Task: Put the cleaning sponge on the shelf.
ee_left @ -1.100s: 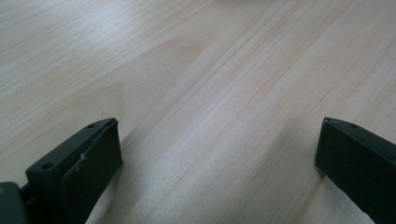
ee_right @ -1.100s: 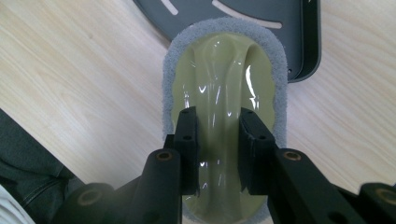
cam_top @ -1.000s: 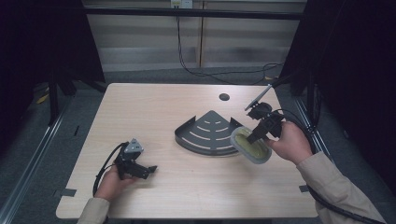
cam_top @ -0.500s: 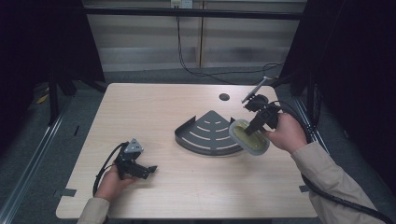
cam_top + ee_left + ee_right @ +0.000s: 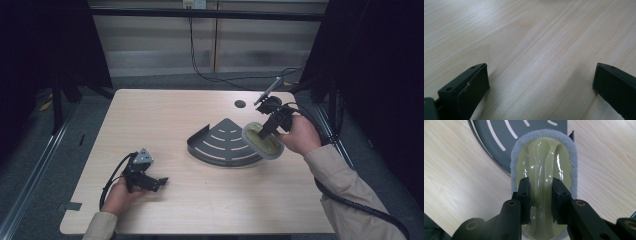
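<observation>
The counter (image 5: 200, 200), pale wood grain, spreads under me, with a small dark hole (image 5: 240, 104) toward its one o'clock corner. Just right of centre sits the dark fan-shaped rack (image 5: 222, 145), slotted in curved rows, its raised wall along the far edges. At the rack's three o'clock rim is the scrubbing pad (image 5: 263, 141), an oval with a grey fuzzy border and a glossy yellow-green grip on top. It hangs tilted over the rack's rim and the counter beside it. My right gripper (image 5: 270, 127) has its jaws pinching the raised ridge of that grip, one jaw on each side, seen plainly in the right gripper view (image 5: 541, 202). My left gripper (image 5: 145, 177) lies at about seven o'clock, well apart from the rack, resting low over bare wood with its jaws spread wide and holding nothing (image 5: 539, 82).
</observation>
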Demonstrator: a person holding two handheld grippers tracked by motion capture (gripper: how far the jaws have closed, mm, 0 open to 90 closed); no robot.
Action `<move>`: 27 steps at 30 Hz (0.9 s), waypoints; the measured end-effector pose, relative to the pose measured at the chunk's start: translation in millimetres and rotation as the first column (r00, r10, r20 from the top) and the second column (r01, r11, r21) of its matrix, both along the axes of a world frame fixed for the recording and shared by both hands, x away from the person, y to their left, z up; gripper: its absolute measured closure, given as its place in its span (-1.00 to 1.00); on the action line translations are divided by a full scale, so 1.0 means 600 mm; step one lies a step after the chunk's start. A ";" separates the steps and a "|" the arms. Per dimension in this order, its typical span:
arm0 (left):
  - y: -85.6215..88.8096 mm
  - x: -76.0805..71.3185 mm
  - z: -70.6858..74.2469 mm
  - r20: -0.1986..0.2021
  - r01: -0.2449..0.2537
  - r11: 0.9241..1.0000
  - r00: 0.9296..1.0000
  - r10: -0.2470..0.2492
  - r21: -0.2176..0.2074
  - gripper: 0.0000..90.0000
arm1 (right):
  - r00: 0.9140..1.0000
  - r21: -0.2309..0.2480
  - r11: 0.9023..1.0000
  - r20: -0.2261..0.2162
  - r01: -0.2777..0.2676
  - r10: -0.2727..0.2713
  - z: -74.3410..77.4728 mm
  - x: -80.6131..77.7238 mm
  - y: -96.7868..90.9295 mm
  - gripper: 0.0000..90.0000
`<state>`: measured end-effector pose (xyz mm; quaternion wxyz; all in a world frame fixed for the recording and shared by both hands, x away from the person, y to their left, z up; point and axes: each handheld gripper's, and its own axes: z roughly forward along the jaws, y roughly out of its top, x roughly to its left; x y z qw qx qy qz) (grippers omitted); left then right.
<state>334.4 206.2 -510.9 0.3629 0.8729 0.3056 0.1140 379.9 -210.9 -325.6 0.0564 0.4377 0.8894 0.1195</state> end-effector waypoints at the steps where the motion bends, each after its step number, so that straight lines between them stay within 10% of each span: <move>1: 0.000 0.000 0.000 0.000 0.003 1.000 1.000 -0.003 0.003 -1.00 | 1.000 -0.002 1.000 0.000 0.002 -0.002 0.000 0.002 0.001 0.61; 27: 0.000 0.000 0.000 -0.002 0.005 1.000 1.000 -0.005 0.005 -1.00 | 0.999 -0.017 1.000 0.026 -0.018 0.018 -0.011 0.055 0.014 0.61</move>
